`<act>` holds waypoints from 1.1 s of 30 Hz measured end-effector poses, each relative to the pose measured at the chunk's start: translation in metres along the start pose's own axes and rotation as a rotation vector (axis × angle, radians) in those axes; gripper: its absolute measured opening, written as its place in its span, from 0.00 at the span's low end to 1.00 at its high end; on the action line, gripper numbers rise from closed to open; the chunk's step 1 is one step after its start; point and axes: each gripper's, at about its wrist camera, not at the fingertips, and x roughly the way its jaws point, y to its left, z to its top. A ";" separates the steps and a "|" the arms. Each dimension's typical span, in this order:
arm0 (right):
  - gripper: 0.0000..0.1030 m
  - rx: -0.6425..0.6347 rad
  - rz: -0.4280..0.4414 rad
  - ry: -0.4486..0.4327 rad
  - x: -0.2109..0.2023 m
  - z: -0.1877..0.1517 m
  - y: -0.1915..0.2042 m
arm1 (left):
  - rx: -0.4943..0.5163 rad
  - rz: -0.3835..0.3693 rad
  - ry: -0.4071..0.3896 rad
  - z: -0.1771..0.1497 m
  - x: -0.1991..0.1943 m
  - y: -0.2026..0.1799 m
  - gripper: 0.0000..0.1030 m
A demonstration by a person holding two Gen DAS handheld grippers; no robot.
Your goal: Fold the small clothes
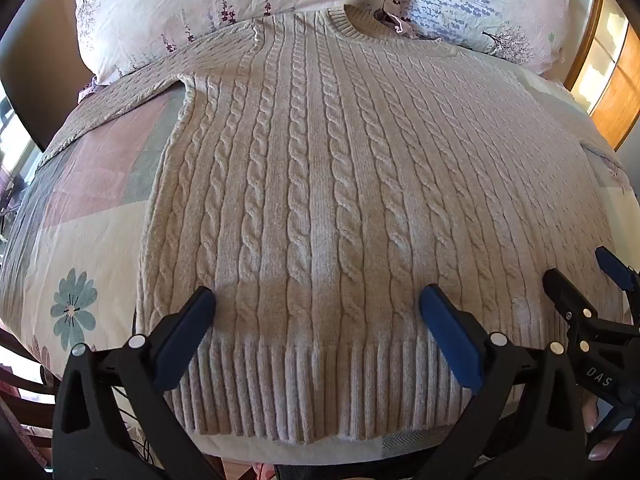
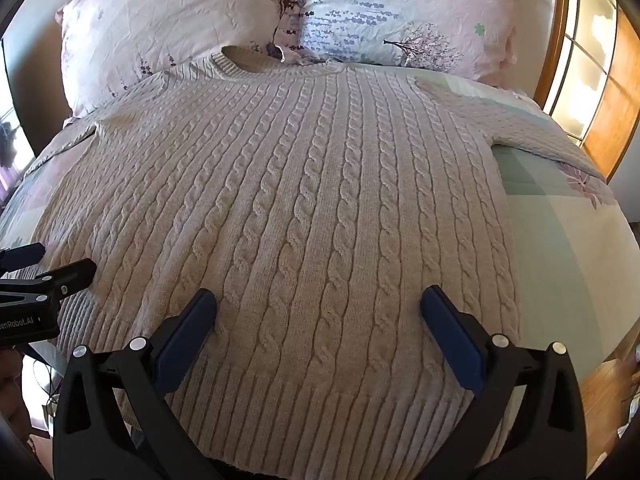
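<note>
While your sweater lies flat and face-up on the bed, collar up by the two pillows and hem at the near edge, both grippers hover just over that hem. Your left gripper has its fingers wide apart, nothing between them, and your right gripper is spread the same way, also holding nothing.
</note>
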 end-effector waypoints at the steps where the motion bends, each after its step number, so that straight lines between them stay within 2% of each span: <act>1: 0.99 -0.001 -0.001 0.001 0.000 0.000 0.000 | 0.000 0.000 -0.001 0.000 0.000 0.000 0.98; 33: 0.99 0.000 -0.001 -0.002 0.000 0.001 -0.001 | 0.000 0.002 0.002 0.000 -0.001 -0.001 0.98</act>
